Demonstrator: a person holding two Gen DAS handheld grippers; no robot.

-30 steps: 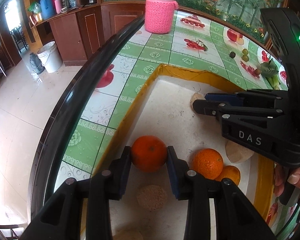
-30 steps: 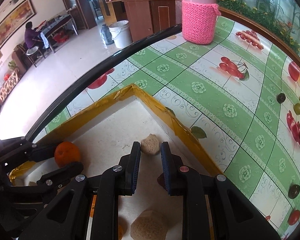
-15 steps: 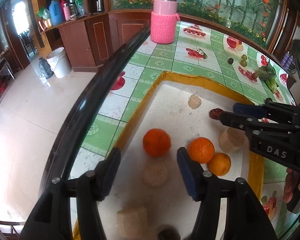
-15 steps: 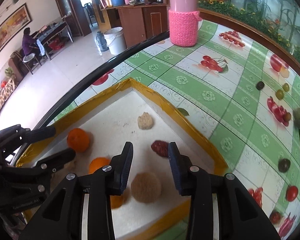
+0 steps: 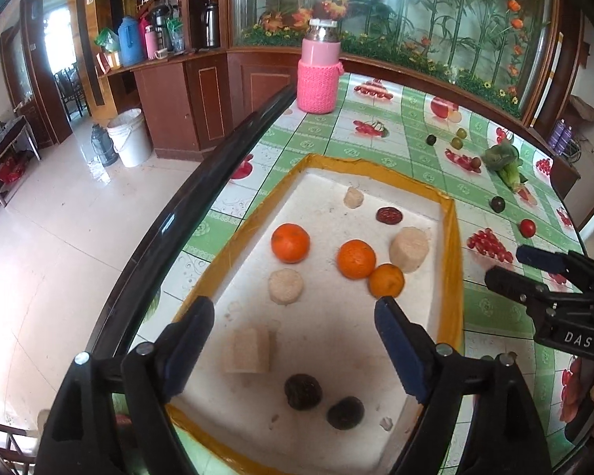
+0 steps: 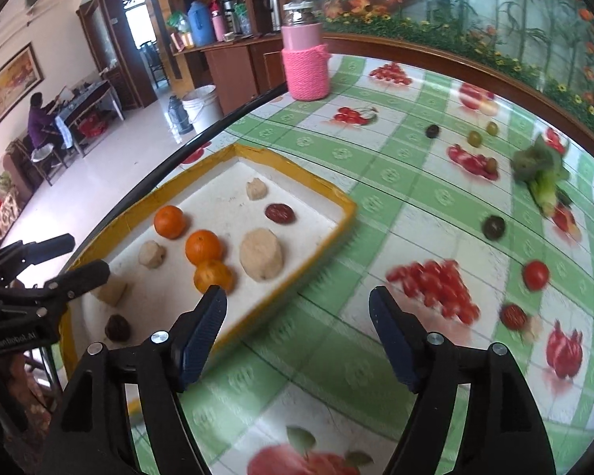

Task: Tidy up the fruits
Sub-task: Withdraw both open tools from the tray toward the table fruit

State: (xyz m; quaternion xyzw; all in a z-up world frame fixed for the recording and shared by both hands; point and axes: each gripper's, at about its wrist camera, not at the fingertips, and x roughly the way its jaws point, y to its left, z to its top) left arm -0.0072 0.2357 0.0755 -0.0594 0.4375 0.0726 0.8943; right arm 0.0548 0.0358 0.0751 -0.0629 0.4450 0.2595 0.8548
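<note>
The shallow white foam tray with a yellow taped rim (image 5: pixel 451 245) lies with its long axis running away from the left gripper (image 5: pixel 293 340), towards the pink knitted-sleeve bottle (image 5: pixel 318 79). The left gripper hangs above the near half of the tray, its jaws released and wide apart with nothing between them; they have just been opening. A second ago its blue pads pressed on the round orange tangerine (image 5: pixel 290 242), which now lies free on the tray floor, ahead of the gripper and a little to its left. Two more orange tangerines (image 5: pixel 356 259) touch each other ahead and to the right, and a dark red wrinkled date (image 5: pixel 389 215) lies further ahead, near the far rim.

The right gripper (image 6: pixel 297 324) is also released and empty, and its jaws have just been opening too. It now hangs over the green-and-white fruit-print tablecloth (image 6: pixel 376 213), just outside the tray's right rim. The date (image 6: pixel 280 213), which was just before its pads half a second ago, now lies ahead of it and slightly left, inside the tray.
</note>
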